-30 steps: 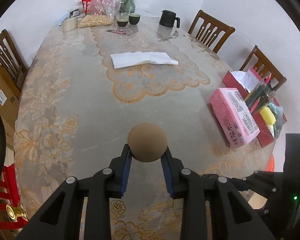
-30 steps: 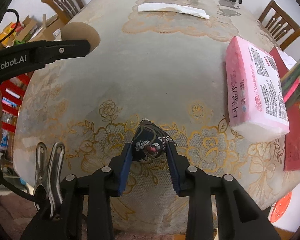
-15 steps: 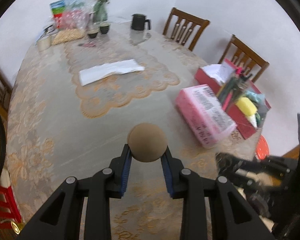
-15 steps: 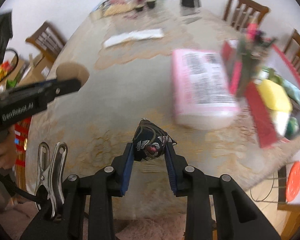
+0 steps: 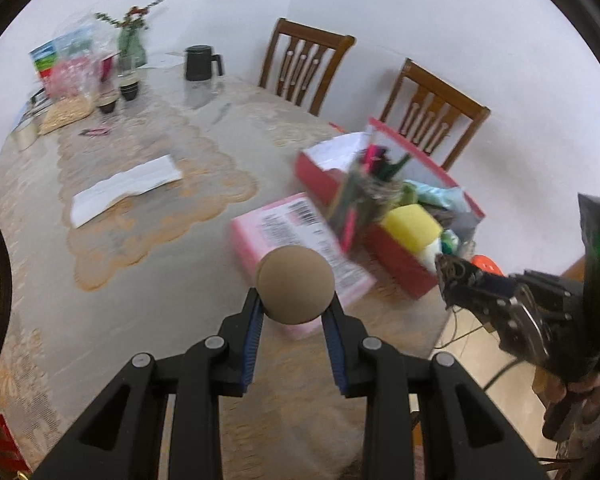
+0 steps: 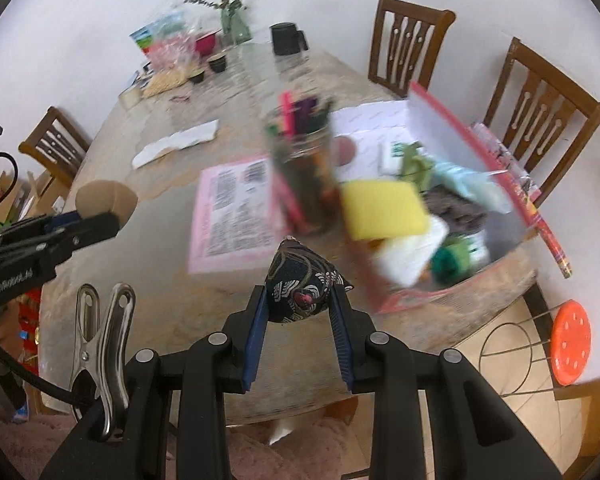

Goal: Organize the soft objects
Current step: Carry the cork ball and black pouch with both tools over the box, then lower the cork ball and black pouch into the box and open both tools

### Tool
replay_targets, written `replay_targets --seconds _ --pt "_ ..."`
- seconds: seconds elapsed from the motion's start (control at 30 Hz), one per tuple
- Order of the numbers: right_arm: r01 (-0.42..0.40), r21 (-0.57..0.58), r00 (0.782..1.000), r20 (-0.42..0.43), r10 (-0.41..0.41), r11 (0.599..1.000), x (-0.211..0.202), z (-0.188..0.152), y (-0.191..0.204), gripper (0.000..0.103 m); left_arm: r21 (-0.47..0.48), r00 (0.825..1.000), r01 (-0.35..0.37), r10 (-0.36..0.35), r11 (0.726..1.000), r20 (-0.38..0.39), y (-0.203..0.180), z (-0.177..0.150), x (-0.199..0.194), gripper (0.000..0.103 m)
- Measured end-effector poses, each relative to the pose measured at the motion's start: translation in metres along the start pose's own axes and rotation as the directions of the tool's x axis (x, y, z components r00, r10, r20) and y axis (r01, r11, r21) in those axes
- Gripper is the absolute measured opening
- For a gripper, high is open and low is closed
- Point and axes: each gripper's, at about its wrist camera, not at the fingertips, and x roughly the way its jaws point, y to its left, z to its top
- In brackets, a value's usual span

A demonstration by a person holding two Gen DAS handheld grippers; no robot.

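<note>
**Two soft things in hand, box not yet reached**

The left gripper point(image 5: 292, 312) was clenched on a tan ball point(image 5: 296, 284), its fingers point(image 5: 253, 328) pressing both sides, and the ball hung above the worktop point(image 5: 140, 280) in front of a pink pack point(image 5: 284, 236). The right gripper point(image 6: 299, 312) was grasping a dark patterned pouch point(image 6: 304, 286) (a small beanbag, by the look of it), held clear of the worktop near its edge.

The red box point(image 6: 432, 292) sat just beyond the pack and already held soft things: a yellow sponge point(image 6: 382, 210), something white, something green, and pale blue cloth. A cup of pens point(image 6: 304, 172) stood at its near side.

Judged from this, the sorting was well along: most soft things lay in the box, and these two were lifted but not delivered. What was left was to carry each over the box wall and let go. Whether other soft things waited elsewhere could not be told.
</note>
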Motion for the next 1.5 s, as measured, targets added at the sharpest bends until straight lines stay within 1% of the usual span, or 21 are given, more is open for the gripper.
replay_targets --seconds 0.13,0.23,0.33,0.47,0.67,0.77,0.83,0.87,1.0,1.1,1.33,1.5 --pt "0.017 -0.018 1.0 0.019 -0.017 1.0 -0.008 0.012 -0.029 0.032 0.027 0.999 0.053 -0.052 0.998 -0.016 -0.03 0.013 0.011 0.031" --pt "0.01 -0.021 0.999 0.035 -0.01 1.0 -0.013 0.024 -0.056 0.032 0.063 0.996 0.084 -0.083 0.994 -0.019 -0.061 0.025 0.02 0.031" --pt "0.004 -0.029 0.999 0.047 -0.003 1.0 -0.014 0.037 -0.077 0.032 0.104 0.996 0.092 -0.091 0.99 -0.015 -0.089 0.033 0.028 0.031" --pt "-0.01 -0.072 0.998 0.055 0.014 0.997 -0.011 0.053 -0.096 0.032 0.127 0.995 0.095 -0.093 0.987 -0.025 -0.121 0.042 0.045 0.031" --pt "-0.042 -0.152 0.998 0.038 0.048 0.987 0.002 0.077 -0.12 0.032 0.108 0.997 0.072 -0.072 0.992 -0.003 -0.152 0.063 0.071 0.031" --pt "-0.061 -0.189 0.997 0.028 0.067 0.98 0.01 0.088 -0.132 0.032 0.092 0.999 0.051 -0.052 0.994 0.013 -0.161 0.071 0.082 0.031" --pt "-0.078 -0.212 0.996 0.014 0.083 0.974 0.017 0.097 -0.139 0.032 0.069 0.999 0.047 -0.049 0.996 0.018 -0.163 0.075 0.088 0.031" --pt "-0.085 -0.219 0.996 0.007 0.088 0.972 0.019 0.1 -0.14 0.032 0.055 0.999 0.033 -0.035 0.998 0.021 -0.164 0.077 0.092 0.031" --pt "-0.111 -0.269 0.994 -0.028 0.108 0.957 0.036 0.115 -0.147 0.032 0.021 1.0 0.004 -0.004 1.0 0.008 -0.167 0.081 0.107 0.031" --pt "-0.131 -0.286 0.991 -0.042 0.124 0.949 0.047 0.122 -0.15 0.032 0.024 1.0 -0.023 0.023 0.999 0.011 -0.172 0.083 0.113 0.031" --pt "-0.171 -0.303 0.985 -0.063 0.159 0.938 0.067 0.134 -0.151 0.032 0.027 0.999 -0.045 0.045 0.999 0.021 -0.181 0.086 0.122 0.032" --pt "-0.17 -0.325 0.985 -0.086 0.15 0.93 0.08 0.139 -0.149 0.032 0.025 0.999 -0.054 0.053 0.998 0.012 -0.182 0.085 0.128 0.032"
